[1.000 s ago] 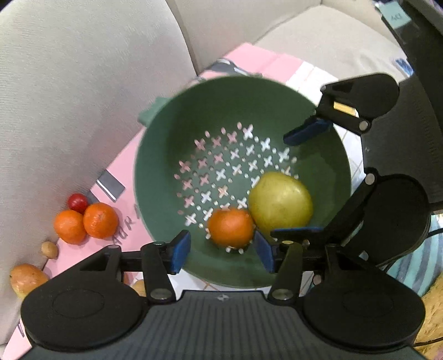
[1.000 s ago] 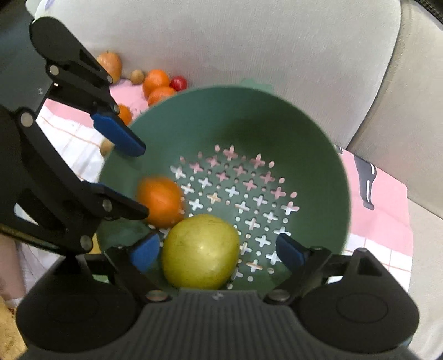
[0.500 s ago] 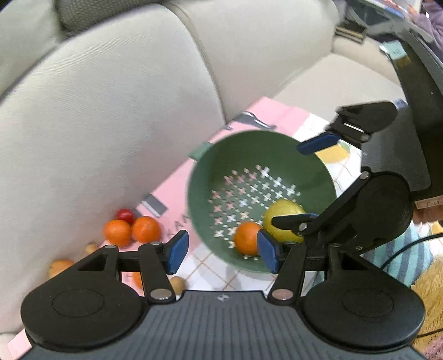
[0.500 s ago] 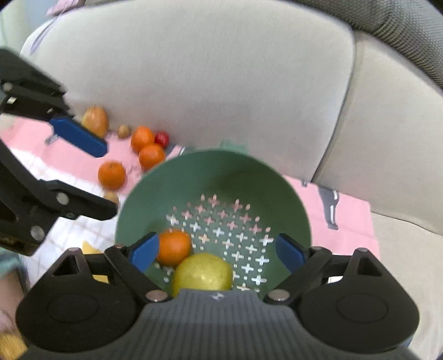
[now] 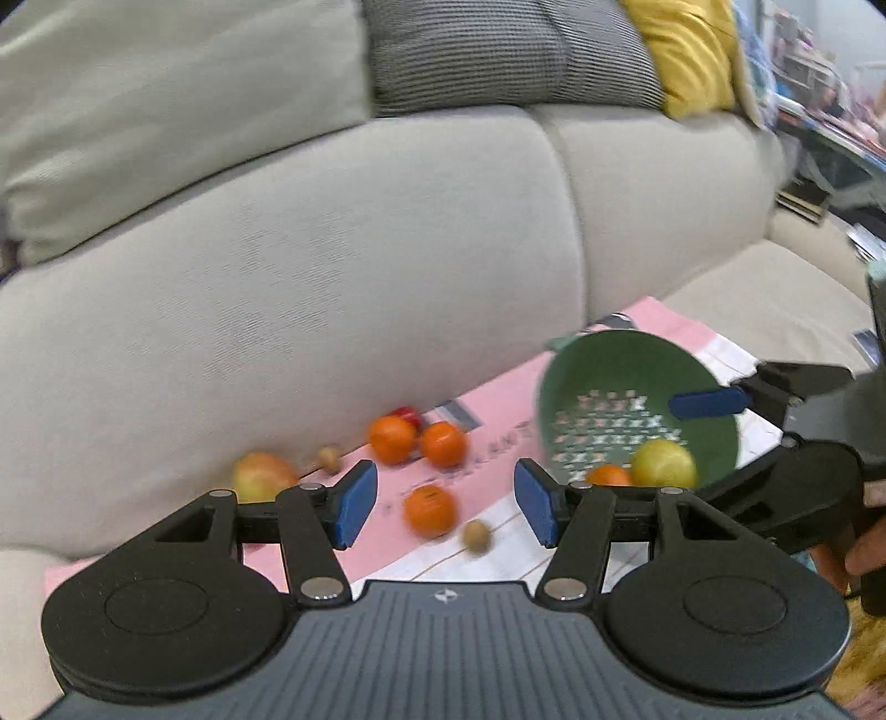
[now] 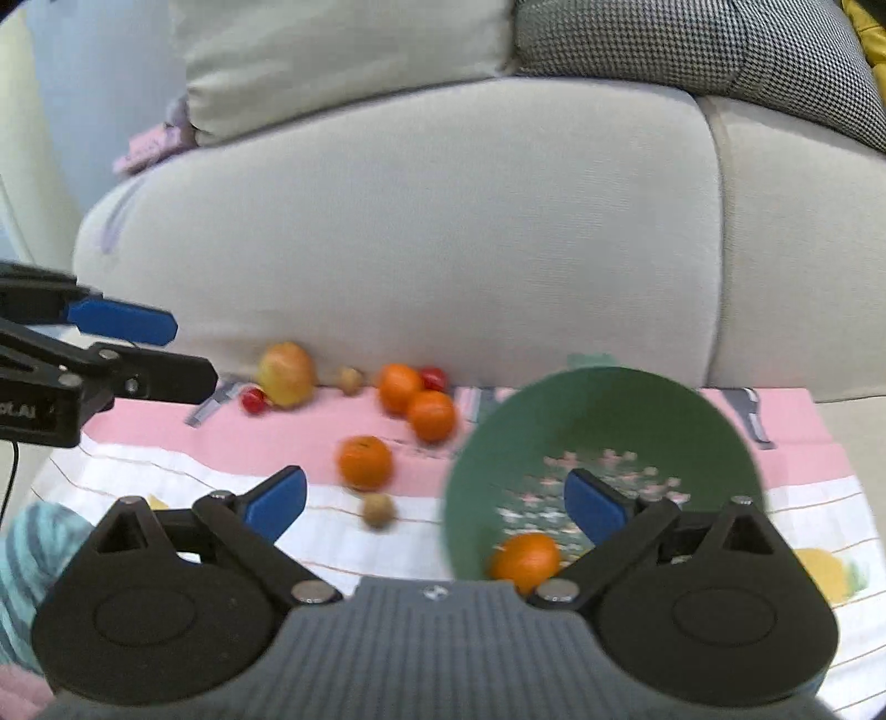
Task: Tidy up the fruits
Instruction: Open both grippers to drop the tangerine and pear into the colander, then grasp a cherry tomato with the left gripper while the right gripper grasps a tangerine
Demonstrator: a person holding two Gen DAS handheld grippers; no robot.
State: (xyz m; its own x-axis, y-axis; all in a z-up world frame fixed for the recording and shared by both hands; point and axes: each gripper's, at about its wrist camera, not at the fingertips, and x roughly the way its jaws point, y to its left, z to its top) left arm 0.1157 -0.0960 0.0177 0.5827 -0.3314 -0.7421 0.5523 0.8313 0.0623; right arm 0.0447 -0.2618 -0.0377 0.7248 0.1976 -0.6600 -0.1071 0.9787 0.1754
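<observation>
A green colander [image 5: 637, 376] [image 6: 598, 410] sits on a pink and white cloth and holds an orange [image 5: 606, 475] [image 6: 525, 559] and a yellow-green fruit [image 5: 663, 463]. Left of it, three loose oranges [image 5: 392, 439] [image 5: 442, 443] [image 5: 430, 509], a yellowish apple [image 6: 285, 372], red cherry tomatoes [image 6: 255, 400] and small brown nuts [image 6: 378, 509] lie on the cloth. My left gripper [image 5: 446, 501] hangs open above the loose oranges, nothing between its pads. My right gripper [image 6: 436, 504] is above the colander's left rim, jaws opening and empty.
The cloth [image 6: 166, 471] lies on a beige sofa seat, with the backrest [image 5: 332, 266] right behind the fruit. Checked and yellow cushions [image 5: 509, 50] sit on top. A teal striped fabric [image 6: 27, 554] is at the near left. A hand [image 5: 869, 531] holds the right gripper.
Both grippers have risen and drawn back from the colander, which now looks smaller and lower. The right jaws have spread wider. The fruit in the colander stays put.
</observation>
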